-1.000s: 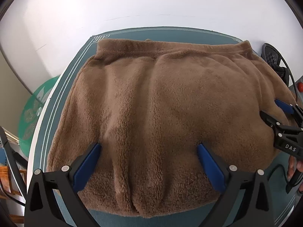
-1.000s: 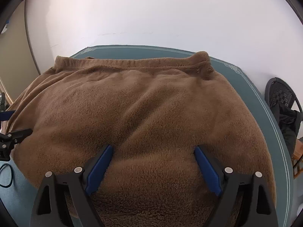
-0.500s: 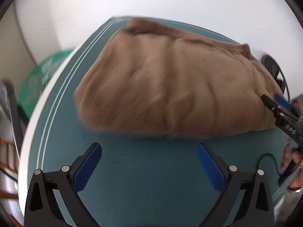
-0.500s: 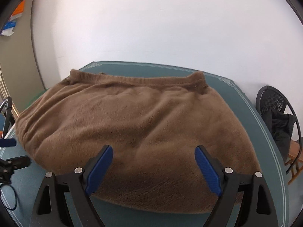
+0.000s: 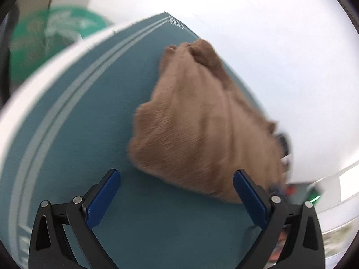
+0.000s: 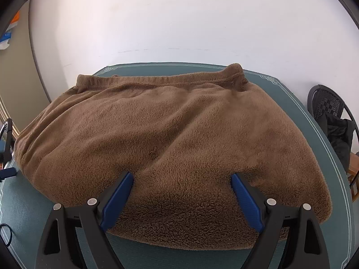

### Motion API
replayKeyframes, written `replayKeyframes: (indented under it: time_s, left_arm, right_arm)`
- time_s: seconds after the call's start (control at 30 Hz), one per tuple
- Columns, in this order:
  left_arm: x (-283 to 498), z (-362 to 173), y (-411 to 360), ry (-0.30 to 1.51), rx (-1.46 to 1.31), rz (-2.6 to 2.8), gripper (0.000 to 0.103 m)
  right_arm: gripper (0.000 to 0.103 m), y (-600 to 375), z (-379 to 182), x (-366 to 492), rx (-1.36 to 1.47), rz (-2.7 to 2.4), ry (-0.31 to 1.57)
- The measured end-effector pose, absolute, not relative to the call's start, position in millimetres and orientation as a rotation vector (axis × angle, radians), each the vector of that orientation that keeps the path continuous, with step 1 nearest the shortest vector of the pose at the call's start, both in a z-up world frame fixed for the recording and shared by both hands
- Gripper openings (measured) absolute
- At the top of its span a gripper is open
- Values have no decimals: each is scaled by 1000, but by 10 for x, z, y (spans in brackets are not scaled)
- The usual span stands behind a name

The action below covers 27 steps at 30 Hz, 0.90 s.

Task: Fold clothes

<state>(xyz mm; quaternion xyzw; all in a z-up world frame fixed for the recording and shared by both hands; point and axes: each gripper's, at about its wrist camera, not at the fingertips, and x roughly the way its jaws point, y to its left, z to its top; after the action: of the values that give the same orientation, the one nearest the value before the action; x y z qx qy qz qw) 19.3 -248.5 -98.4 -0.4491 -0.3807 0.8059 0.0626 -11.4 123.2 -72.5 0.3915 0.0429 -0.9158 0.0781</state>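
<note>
A folded brown fleece garment (image 6: 170, 139) lies on the teal mat (image 6: 29, 204), its elastic waistband along the far edge. My right gripper (image 6: 182, 185) is open, its blue pads spread just above the garment's near edge with nothing held. In the left wrist view, which is motion-blurred, the same brown garment (image 5: 202, 130) appears from its left end. My left gripper (image 5: 177, 183) is open over bare mat (image 5: 74, 130), with the garment's near corner just ahead between its pads. A blue tip at the left edge of the right wrist view may be the left gripper.
A white wall stands behind the table. A black mesh chair (image 6: 329, 109) with dark cloth on it sits to the right. A green round object (image 5: 49, 38) lies beyond the table's white left rim (image 5: 44, 76). A black cable (image 6: 4, 233) lies at the mat's near left.
My left gripper has pulled off the garment and swung left, now over bare mat and viewing the garment end-on. My right gripper drew back slightly then eased forward over the near edge.
</note>
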Motion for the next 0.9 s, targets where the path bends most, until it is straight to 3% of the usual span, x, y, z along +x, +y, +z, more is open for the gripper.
replayKeyframes:
  time_s: [0.27,0.3,0.37,0.4,0.53,0.8,0.9]
  left_arm:
    - [-52,-1117,-2451,-1467,-1278,2268,101]
    - [-73,-1121,-2461,-1494,-1282,2280,98]
    - [-143,-1137,-2482,-1508,-1335,2321,55]
    - [-194,-1151,-2492,-1491,-1388,2349,45]
    - [-282,-1002,-2577,-1433,-1393,2451,29]
    - [-153,-932,-2655,-1232,-1379,2609,24]
    - [-101,-982,-2672,-1165,-1396,2638,39]
  right_arm:
    - [91,1264,-723,-114,1178,-2733,104]
    - [91,1263,-724,-115,1178,-2732,102]
    - [91,1262,-726,-116,1179,-2731,99]
    - [91,1258,-727,-116,1179,-2732,100]
    - [91,1238,-739,-121,1187,-2734,111]
    - [92,1253,-779,-161,1219,-2721,116]
    - [93,1289,-784,-178,1225,-2712,99]
